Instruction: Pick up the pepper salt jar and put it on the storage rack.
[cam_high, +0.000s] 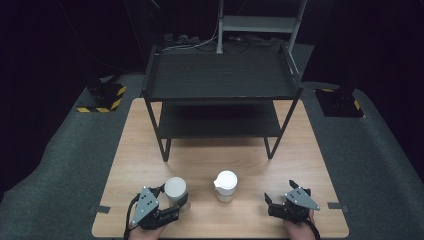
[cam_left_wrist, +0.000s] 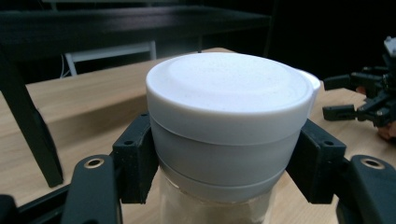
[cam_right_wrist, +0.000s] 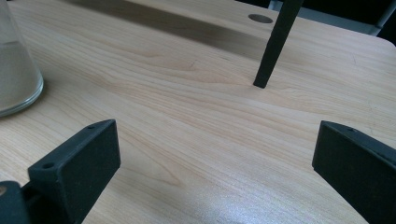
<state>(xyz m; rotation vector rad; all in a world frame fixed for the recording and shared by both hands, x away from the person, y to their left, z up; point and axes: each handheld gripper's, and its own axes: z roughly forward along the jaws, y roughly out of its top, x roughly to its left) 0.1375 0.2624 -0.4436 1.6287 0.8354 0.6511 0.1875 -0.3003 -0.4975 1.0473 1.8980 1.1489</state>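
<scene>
1. My left gripper (cam_high: 172, 202) jaws pinch the white-lidded jar (cam_left_wrist: 229, 116) just left of the second jar (cam_high: 226, 186) on the desk (cam_high: 300, 150).
2. My right gripper (cam_high: 282, 194), right of that second jar, has jaws spread, nothing between.

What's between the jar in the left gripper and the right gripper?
In the high view, a second white-lidded jar stands on the table between the held jar and the right gripper.
</scene>
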